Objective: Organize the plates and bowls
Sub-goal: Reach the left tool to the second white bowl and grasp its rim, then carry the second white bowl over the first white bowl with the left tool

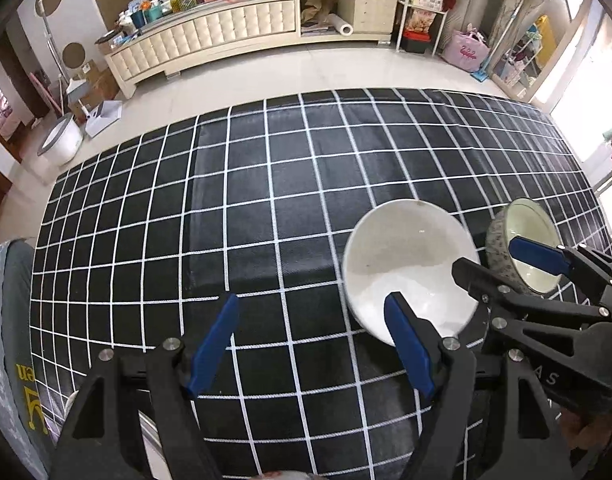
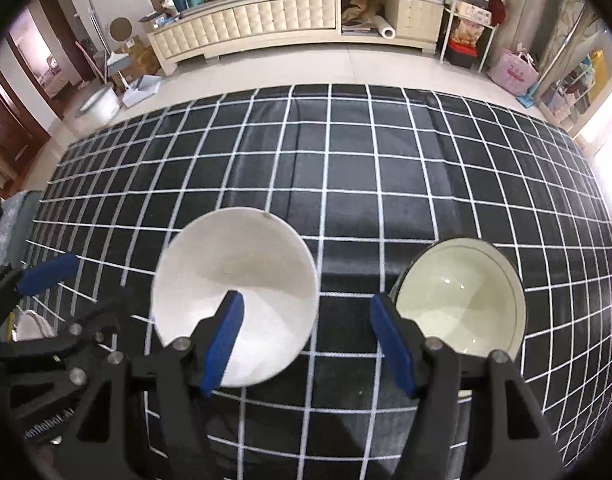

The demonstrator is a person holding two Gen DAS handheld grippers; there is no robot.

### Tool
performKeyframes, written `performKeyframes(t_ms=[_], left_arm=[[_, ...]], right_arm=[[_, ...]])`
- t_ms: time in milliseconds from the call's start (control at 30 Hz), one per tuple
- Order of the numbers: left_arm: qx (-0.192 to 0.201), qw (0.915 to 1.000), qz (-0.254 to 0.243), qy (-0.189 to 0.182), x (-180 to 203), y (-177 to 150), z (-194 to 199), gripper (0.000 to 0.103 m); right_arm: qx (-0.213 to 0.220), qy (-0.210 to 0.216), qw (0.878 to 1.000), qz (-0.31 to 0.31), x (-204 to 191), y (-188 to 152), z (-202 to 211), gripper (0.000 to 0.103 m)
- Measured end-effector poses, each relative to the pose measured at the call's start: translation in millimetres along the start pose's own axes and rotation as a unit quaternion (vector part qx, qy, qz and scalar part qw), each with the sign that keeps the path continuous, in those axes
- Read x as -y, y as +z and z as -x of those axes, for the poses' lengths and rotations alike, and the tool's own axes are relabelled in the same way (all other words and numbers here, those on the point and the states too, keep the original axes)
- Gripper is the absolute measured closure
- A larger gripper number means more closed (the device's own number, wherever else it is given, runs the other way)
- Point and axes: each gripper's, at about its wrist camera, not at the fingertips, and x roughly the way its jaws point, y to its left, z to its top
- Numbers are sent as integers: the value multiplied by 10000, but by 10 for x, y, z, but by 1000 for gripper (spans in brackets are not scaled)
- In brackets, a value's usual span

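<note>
L gripper (image 1: 312, 344): blue-padded jaws wide apart, nothing between them, hanging over the black tablecloth w/ white grid (image 1: 266, 200). Its right pad overlaps the near rim of the white bowl (image 1: 410, 264) in view, but whether it touches can't be told. Bowl sits upright on the cloth, just ahead & right of L gripper.

R gripper (image 2: 308, 344): jaws also spread wide, empty, over bare cloth (image 2: 346, 184) in the gap between the two bowls. White bowl (image 2: 234, 296) lies ahead-left of it, left pad overlapping the bowl's inside in view; contact can't be told. Cream-green bowl w/ dark rim line (image 2: 460, 300) lies ahead-right, just beside the right pad. The two bowls are apart, a strip of cloth between them.

From L wrist cam, R gripper (image 1: 502, 260) comes in from the right, one blue pad over the cream-green bowl (image 1: 522, 248), whose outside looks speckled grey. From R wrist cam, L gripper (image 2: 46, 272) shows at the left edge, only one blue pad clear.

Farther on: cloth runs empty-handed side to far edge, then pale tiled floor (image 1: 266, 68), a long cream tufted TV cabinet (image 1: 242, 32) w/ clutter on top, a white wire shelf rack (image 1: 422, 8) and a pink bag (image 1: 466, 50) to the far right.
</note>
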Motion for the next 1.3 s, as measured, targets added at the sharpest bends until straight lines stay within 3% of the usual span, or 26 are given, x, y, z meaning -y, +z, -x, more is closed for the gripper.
performKeyframes(t_ms=[333, 633, 767, 867, 1100, 1300], left_arm=[[-228, 9996, 43, -181, -68, 51, -266, 51], [-349, 9987, -221, -282, 81, 97, -378, 67], [-392, 9980, -299, -383, 124, 82, -390, 81], [-409, 9976, -341, -447, 182, 52, -396, 92], [-516, 9973, -369, -376, 217, 18, -390, 93], [-479, 9979, -285, -344, 143, -96, -197, 93]], right_arm=[[-29, -57, 9997, 251, -9, -33, -101, 35], [-296, 229, 9990, 239, 13, -49, -270, 73], [-209, 50, 9994, 270, 3, -130, -301, 84], [-112, 49, 9997, 218, -1, -193, -283, 84], [290, 71, 9993, -227, -1, -259, -63, 88], [321, 214, 9990, -231, -176, -308, 143, 88]])
